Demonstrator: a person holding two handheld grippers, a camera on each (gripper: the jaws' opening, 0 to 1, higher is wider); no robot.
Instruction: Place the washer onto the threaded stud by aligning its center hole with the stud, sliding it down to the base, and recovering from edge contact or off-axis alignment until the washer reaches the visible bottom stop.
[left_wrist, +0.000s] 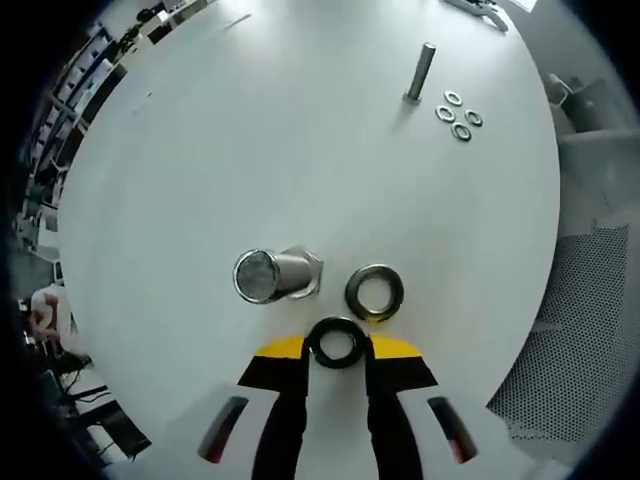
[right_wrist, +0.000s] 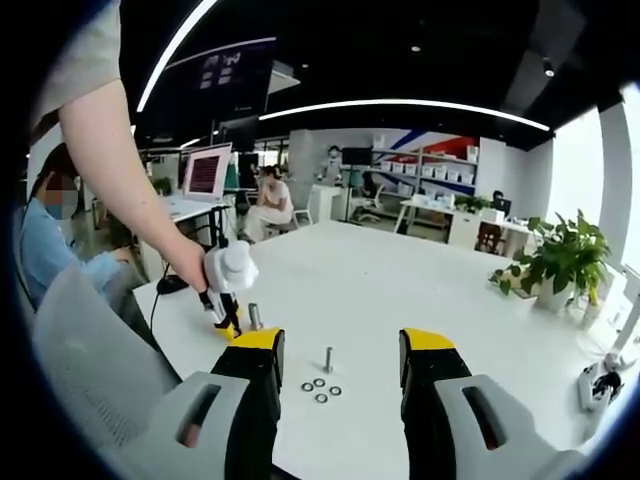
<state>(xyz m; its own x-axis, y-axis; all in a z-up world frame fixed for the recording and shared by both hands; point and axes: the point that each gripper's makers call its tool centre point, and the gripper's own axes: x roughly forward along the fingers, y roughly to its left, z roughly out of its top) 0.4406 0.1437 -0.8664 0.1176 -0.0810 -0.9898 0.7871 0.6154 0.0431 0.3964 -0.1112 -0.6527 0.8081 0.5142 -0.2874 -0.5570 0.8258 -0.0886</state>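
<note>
White table (right_wrist: 400, 280) in open office

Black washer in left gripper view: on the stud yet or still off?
Off. The black washer sits between the left gripper fingers, beside the big threaded stud, whose top is bare. A second washer lies flat on the table.

No text, label, brand or number can be read anywhere.
</note>
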